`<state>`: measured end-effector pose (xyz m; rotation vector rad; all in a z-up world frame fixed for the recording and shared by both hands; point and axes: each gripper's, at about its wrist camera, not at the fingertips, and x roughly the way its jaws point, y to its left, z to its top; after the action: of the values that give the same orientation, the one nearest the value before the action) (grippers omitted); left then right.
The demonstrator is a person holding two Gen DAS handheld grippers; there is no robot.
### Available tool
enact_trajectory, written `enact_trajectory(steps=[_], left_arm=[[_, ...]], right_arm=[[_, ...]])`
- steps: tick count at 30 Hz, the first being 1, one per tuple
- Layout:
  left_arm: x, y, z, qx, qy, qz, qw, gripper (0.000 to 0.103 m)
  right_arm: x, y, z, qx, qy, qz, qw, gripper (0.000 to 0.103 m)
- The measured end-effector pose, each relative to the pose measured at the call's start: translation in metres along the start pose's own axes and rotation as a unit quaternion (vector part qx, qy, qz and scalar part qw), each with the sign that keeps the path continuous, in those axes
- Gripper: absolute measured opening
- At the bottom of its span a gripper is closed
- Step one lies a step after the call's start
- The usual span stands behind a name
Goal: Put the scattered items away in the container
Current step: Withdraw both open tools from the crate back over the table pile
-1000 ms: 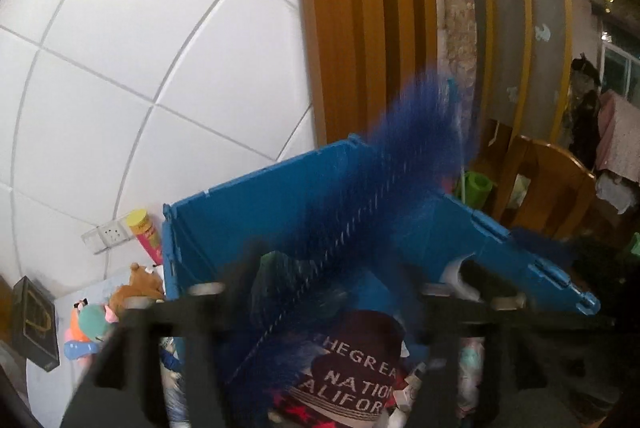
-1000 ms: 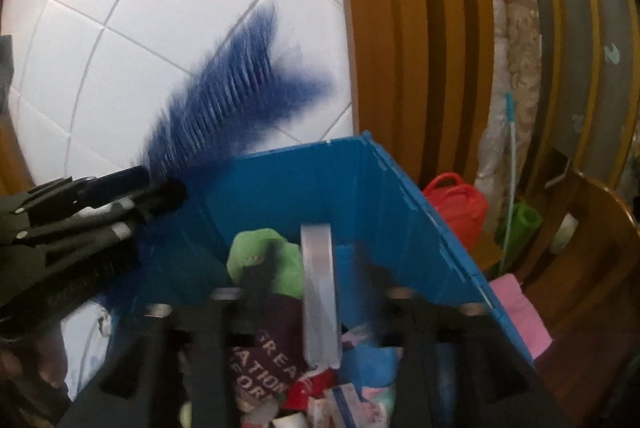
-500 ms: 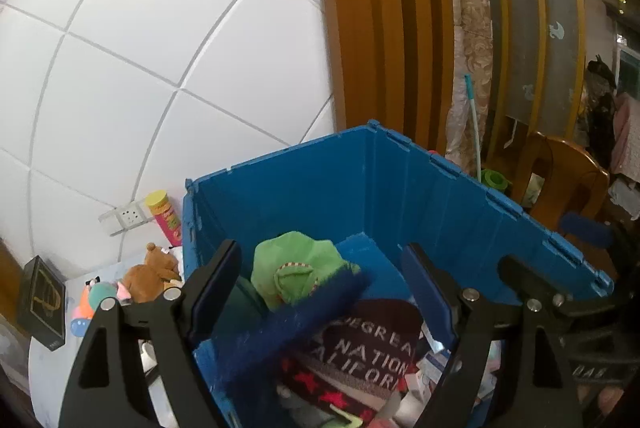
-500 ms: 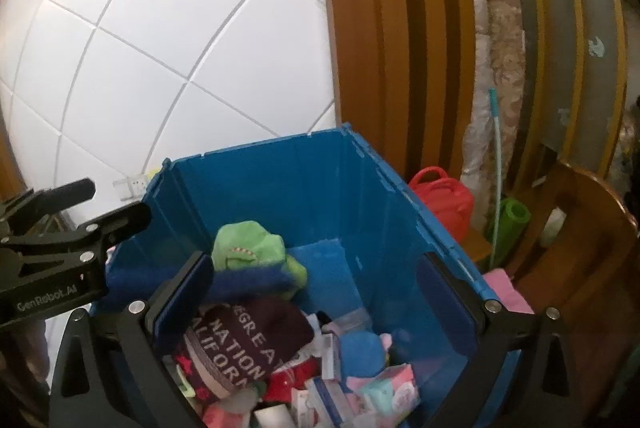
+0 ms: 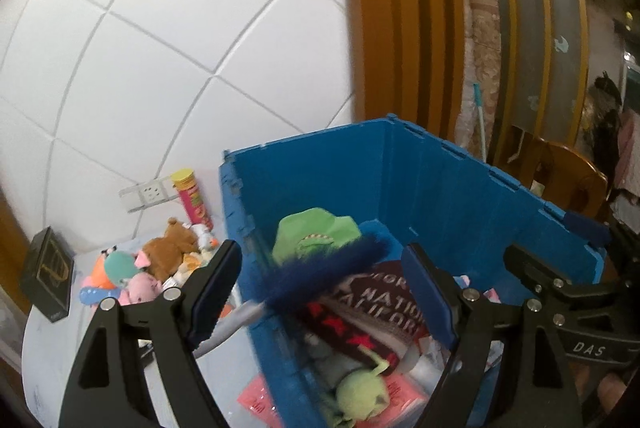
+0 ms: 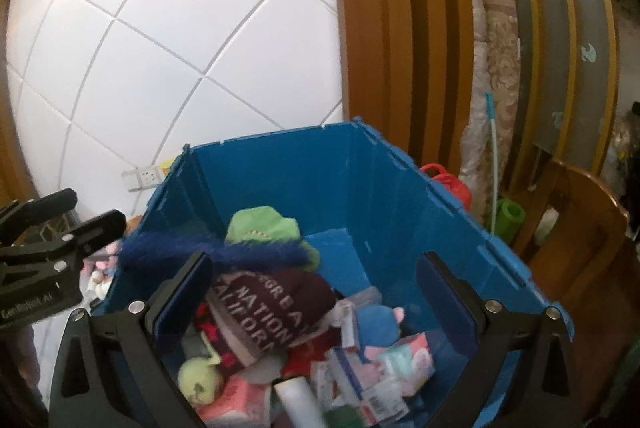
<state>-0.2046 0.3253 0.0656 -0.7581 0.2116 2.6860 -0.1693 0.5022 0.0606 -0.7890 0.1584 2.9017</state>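
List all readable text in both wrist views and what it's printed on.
"GREAT NATION ... ALIFORN", cut off at the folds: maroon garment in the blue crate.
"DAS": right gripper's body, seen in the left view.
"GenRobot.AI", blurred, likely reading: left gripper's body, seen in the right view.
Pink tube, black box and small packets: print unreadable.

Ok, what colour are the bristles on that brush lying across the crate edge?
Dark blue brush, clearest in the left wrist view.
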Motion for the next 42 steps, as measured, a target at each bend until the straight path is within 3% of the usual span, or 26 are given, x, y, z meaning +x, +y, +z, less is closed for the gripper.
enact_trajectory(steps=[16, 28, 36, 42], left_arm=[[-0.060, 0.080, -0.053, -0.004, -0.010, -0.003, 0.9999, 0.082], [-0.087, 0.172, -0.107, -0.020, 0.019, 0.006, 0.9996, 0.082], [-0.090, 0.243, -0.148, -0.050, 0.050, 0.041, 0.9966, 0.082], [-0.081, 0.298, -0.174, -0.092, 0.076, 0.082, 0.9895, 0.082]], right_arm=[[-0.028, 0.089, -0.029, -0.012, -0.003, 0.005, 1.000, 0.103], [-0.048, 0.184, -0.067, -0.023, 0.007, 0.017, 1.000, 0.103], [-0.048, 0.251, -0.099, -0.042, 0.023, 0.045, 0.998, 0.103], [-0.028, 0.296, -0.111, -0.075, 0.046, 0.073, 0.994, 0.103]])
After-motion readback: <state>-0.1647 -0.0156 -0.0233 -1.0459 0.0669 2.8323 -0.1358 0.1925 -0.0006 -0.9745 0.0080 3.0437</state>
